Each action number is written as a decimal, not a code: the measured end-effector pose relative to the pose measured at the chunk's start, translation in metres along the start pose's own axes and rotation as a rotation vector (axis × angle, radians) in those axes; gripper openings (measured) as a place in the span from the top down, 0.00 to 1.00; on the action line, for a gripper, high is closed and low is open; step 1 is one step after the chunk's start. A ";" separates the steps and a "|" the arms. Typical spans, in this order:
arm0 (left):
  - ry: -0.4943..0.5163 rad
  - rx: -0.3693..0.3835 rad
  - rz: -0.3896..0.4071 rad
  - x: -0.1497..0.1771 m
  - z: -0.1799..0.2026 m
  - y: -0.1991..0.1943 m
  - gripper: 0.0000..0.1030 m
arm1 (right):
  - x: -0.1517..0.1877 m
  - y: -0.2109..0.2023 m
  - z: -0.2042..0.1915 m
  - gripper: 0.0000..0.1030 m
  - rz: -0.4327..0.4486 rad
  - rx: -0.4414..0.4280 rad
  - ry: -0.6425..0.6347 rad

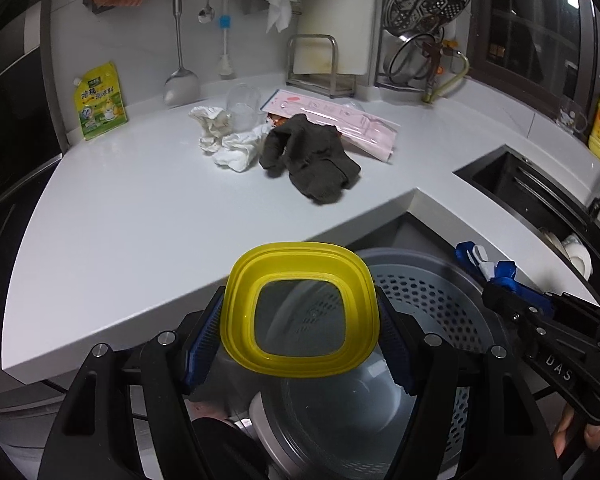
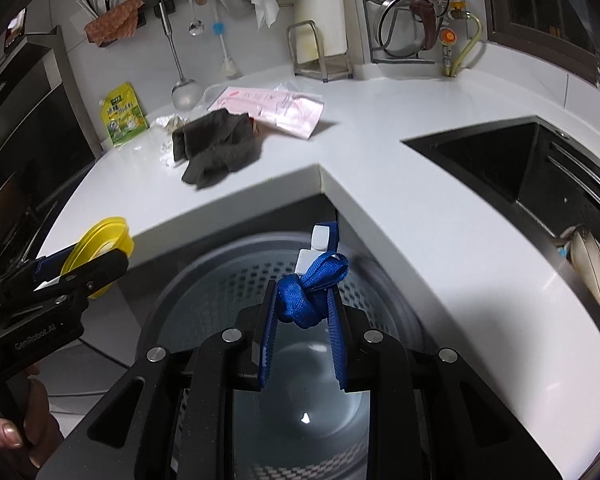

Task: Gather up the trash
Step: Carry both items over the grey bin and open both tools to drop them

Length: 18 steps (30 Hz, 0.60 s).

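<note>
Left gripper (image 1: pixel 302 316): clamped on yellow lid (image 1: pixel 302 308), above grey bin (image 1: pixel 428 300). Right gripper (image 2: pixel 304 312): clamped on blue strap (image 2: pixel 312 292), over bin. Neither dropped yet. Remaining near counter's (image 1: pixel 140 208) back edge: crumpled tissues (image 1: pixel 228 140), dark cloth (image 1: pixel 312 160), pink packet (image 1: pixel 340 120).

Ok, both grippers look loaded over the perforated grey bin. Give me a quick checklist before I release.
1. Left gripper clamps the yellow-rimmed clear plastic lid: ok.
2. Right gripper pinches the knotted blue strap with white clip: ok.
3. Round grey perforated bin lies below both loads: ok.
4. Bin interior has room: ok, bottom looks bare.
5. Lid fully inside bin rim: cannot tell; in the left wrist view it overlaps the white countertop edge.
6. Counter trash left: not ok; crumpled white tissues, dark cloth, pink packet remain.
</note>
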<state>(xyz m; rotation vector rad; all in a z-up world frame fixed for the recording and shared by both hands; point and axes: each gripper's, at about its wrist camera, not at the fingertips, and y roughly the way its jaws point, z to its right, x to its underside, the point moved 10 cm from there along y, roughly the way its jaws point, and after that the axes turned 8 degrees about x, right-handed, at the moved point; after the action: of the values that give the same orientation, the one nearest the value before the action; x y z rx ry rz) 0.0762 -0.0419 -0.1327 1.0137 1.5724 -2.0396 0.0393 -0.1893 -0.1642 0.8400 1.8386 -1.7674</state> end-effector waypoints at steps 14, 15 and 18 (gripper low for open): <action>0.000 0.035 -0.052 0.028 0.006 0.001 0.34 | 0.036 0.001 -0.010 0.78 -0.051 -0.005 -0.040; 0.003 0.035 -0.055 0.030 0.007 0.002 0.34 | 0.038 0.002 -0.011 0.78 -0.054 -0.005 -0.041; 0.006 0.035 -0.061 0.033 0.007 0.002 0.34 | 0.040 0.003 -0.010 0.78 -0.059 -0.005 -0.038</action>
<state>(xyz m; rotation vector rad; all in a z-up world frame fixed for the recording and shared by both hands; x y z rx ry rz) 0.0536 -0.0446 -0.1575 0.9973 1.5946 -2.1138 0.0136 -0.1745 -0.1930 0.7517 1.8608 -1.8013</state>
